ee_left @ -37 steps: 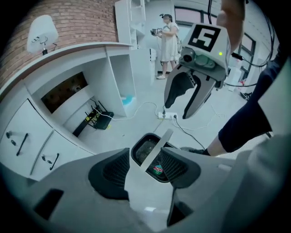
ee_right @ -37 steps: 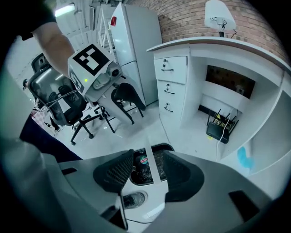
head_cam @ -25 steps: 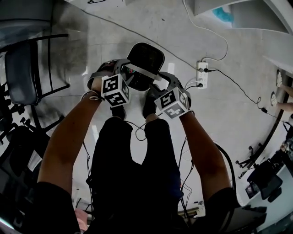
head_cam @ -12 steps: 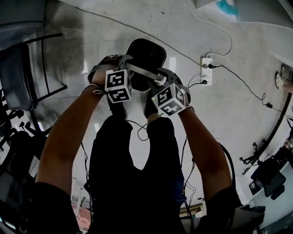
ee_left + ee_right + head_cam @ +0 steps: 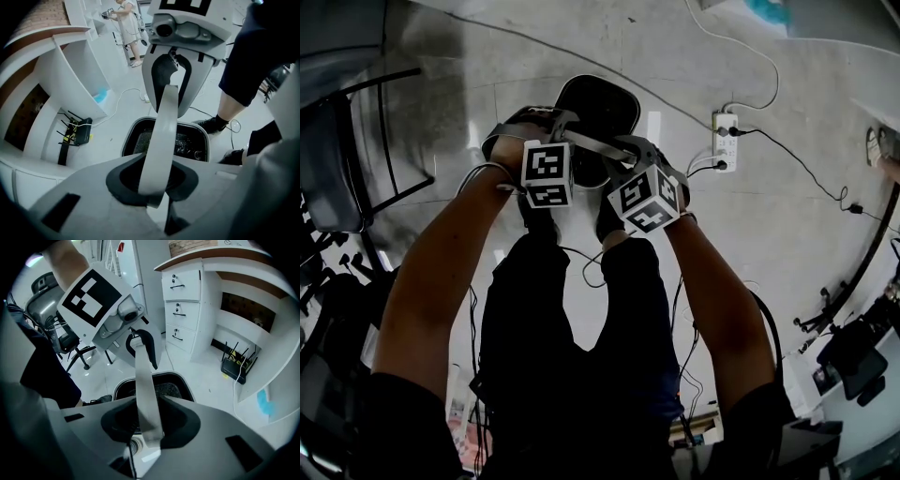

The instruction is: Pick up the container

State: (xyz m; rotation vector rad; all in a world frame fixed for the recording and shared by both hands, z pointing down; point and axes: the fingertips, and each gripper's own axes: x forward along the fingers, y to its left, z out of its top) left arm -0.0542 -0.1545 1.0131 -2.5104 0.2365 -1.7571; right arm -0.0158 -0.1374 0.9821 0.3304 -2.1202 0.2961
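The container point(image 5: 605, 101) is a black, rounded bin on the floor with a grey strap handle point(image 5: 592, 145) arching over its open top. My left gripper point(image 5: 565, 129) and right gripper point(image 5: 621, 152) face each other on that handle, just above the bin. In the left gripper view the handle point(image 5: 164, 117) runs up from my left gripper point(image 5: 154, 183), whose closing jaws have dark pads against it. The right gripper view shows the same: the handle point(image 5: 143, 390) sits between the closing jaws of my right gripper point(image 5: 148, 428). The bin's mesh bottom point(image 5: 168, 387) shows below.
A white power strip point(image 5: 724, 141) with trailing cables lies on the floor to the right. An office chair point(image 5: 356, 159) stands at the left. My shoes point(image 5: 539, 220) are just behind the bin. A drawer cabinet point(image 5: 183, 310) and a router point(image 5: 233, 366) stand nearby.
Both grippers have drawn slightly forward and closer together over the bin. Their jaws have come in around the grey handle.
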